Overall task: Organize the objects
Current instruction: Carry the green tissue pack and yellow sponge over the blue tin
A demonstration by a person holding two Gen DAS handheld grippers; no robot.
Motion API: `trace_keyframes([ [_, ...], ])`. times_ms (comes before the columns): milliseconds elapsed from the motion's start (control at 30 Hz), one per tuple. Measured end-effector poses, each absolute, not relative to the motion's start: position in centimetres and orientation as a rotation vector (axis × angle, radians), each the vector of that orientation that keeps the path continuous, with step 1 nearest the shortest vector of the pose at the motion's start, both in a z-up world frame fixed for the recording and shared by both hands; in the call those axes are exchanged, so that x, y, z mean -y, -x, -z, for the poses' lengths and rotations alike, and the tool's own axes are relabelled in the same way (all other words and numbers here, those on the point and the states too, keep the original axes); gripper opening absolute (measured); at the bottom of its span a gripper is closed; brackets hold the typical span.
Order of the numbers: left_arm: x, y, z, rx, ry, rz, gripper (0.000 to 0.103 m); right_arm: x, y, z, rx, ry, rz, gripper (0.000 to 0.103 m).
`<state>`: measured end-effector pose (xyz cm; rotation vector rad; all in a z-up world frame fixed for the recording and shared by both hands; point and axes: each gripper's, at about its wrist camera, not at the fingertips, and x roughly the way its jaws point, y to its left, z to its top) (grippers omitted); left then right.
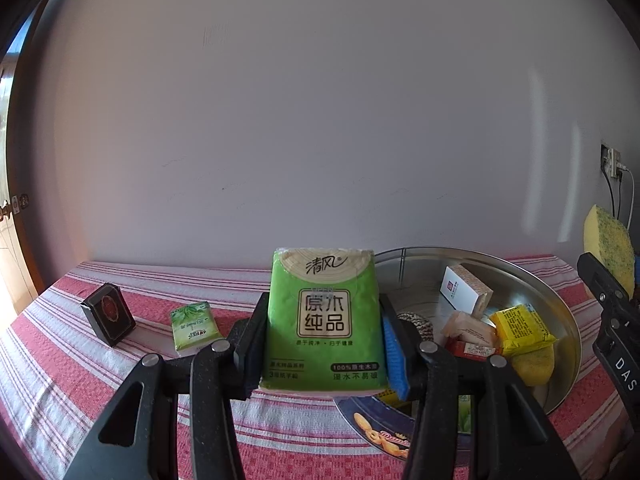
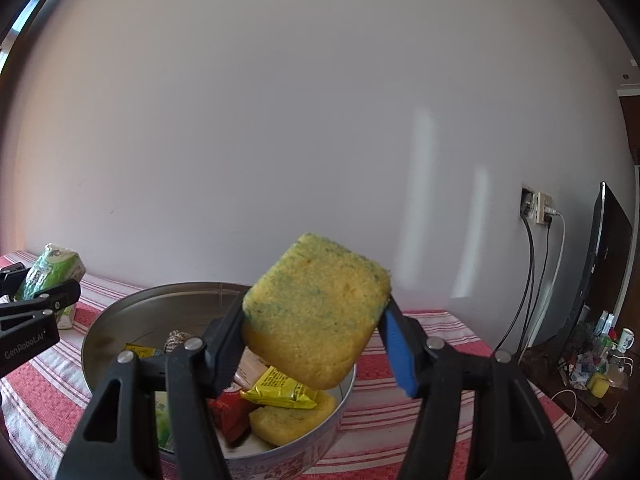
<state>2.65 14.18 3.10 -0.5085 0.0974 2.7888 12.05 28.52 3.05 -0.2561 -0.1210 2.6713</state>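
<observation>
My left gripper [image 1: 324, 340] is shut on a green tissue pack [image 1: 324, 316] and holds it upright above the striped cloth, just left of the round metal tin [image 1: 560, 312]. My right gripper [image 2: 312, 336] is shut on a yellow-green sponge [image 2: 316, 312], tilted, above the tin's right rim [image 2: 120, 320]. The tin holds a second sponge [image 2: 292, 420], a yellow packet [image 2: 280, 390], a red packet [image 2: 230, 412], a white box [image 1: 464, 292] and a coil of twine [image 1: 416, 324]. The right gripper with its sponge also shows at the left wrist view's right edge [image 1: 610, 248].
A small dark box [image 1: 107, 312] and a small green tissue pack [image 1: 194, 326] lie on the red striped tablecloth [image 1: 60, 360] at the left. A white wall stands behind. A wall socket with cables [image 2: 538, 208] and a cluttered low table [image 2: 592, 364] are at the right.
</observation>
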Motion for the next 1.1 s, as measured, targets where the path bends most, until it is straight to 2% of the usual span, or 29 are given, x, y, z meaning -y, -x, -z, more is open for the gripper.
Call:
trace_keyframes([
  [633, -20.0, -1.9, -3.2, -0.096, 0.534, -2.67, 0.051, -29.9, -10.6, -2.5, 0.103, 0.287, -2.626, 0.063],
  [1100, -21.1, -0.6, -2.5, -0.125, 0.588, -2.658, 0.051, -31.0, -9.3, -2.0, 0.114, 0.353, -2.647, 0.063],
])
